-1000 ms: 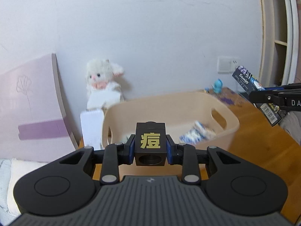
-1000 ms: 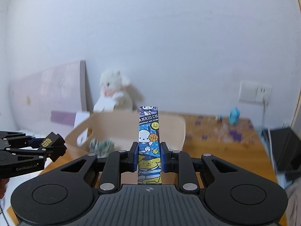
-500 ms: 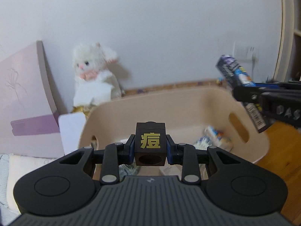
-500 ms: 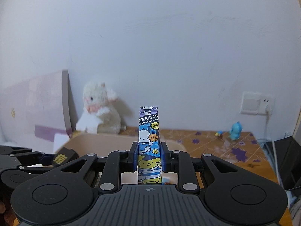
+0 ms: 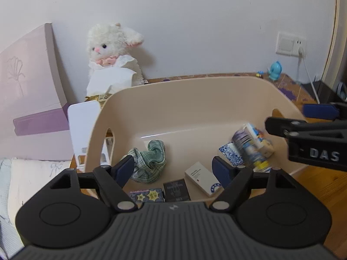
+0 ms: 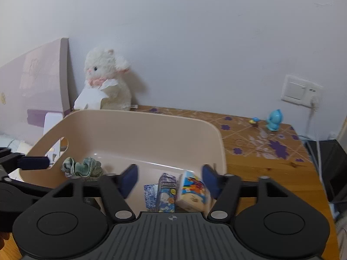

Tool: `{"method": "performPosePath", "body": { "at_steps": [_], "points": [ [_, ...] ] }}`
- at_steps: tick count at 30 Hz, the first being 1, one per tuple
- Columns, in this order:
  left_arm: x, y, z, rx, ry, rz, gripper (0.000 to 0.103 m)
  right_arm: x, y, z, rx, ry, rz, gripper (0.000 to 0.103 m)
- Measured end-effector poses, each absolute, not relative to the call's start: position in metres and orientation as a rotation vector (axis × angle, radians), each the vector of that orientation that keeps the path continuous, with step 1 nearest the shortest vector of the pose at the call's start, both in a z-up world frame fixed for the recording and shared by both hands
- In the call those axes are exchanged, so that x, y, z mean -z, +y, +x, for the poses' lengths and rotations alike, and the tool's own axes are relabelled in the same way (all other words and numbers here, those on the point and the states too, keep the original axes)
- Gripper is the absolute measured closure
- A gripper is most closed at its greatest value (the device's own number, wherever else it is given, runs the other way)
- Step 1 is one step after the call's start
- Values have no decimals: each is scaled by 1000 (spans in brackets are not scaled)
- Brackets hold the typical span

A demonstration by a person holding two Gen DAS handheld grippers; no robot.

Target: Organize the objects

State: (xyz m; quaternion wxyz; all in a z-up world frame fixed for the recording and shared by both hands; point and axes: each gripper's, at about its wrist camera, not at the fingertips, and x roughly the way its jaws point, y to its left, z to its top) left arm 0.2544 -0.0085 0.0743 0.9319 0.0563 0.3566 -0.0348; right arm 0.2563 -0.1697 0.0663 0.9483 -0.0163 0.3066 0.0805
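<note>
Now both of our tools hang over the beige plastic storage basket [image 5: 195, 99] on the wooden tabletop [image 6: 260, 151], each with jaws spread wide and empty: the left gripper [image 5: 173, 169] and the right gripper [image 6: 169, 178]. A second ago the left one clamped a small black cube with a gold character and the right one a narrow cartoon-printed cardboard box [image 6: 166, 192]. The box now lies, blurred, inside the basket near its right end, beside a blue-patterned packet [image 5: 229, 155]. The cube we cannot pick out for sure among the dark items at the basket's near wall. We judge the box light, stiff and a little slick, best pinched across its narrow faces near the middle. The crumpled green checked cloth [image 5: 149, 162] would be soft, so take it at a bunched fold.
</note>
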Motion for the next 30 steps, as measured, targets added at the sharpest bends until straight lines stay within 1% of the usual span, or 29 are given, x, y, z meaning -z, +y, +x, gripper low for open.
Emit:
{"method": "performPosePath", "body": {
  "at_steps": [1,2,4,10,20,30],
  "points": [
    [-78,-7,250,66,723,110,23,-70,-171,251,-160,622,-32,21],
    [-82,-5,246,60,717,108,22,-74,-172,246,-158,620,-34,11],
    [-89,-2,237,53,709,103,21,-81,-173,233,-157,610,-42,0],
    [-96,9,207,29,709,84,19,-88,-175,199,-151,625,-56,0],
    [-88,27,144,27,721,48,19,-71,-179,145,-146,697,-54,0],
    [-77,31,101,32,727,42,19,-58,-171,94,-159,696,-81,0]
  ]
}}
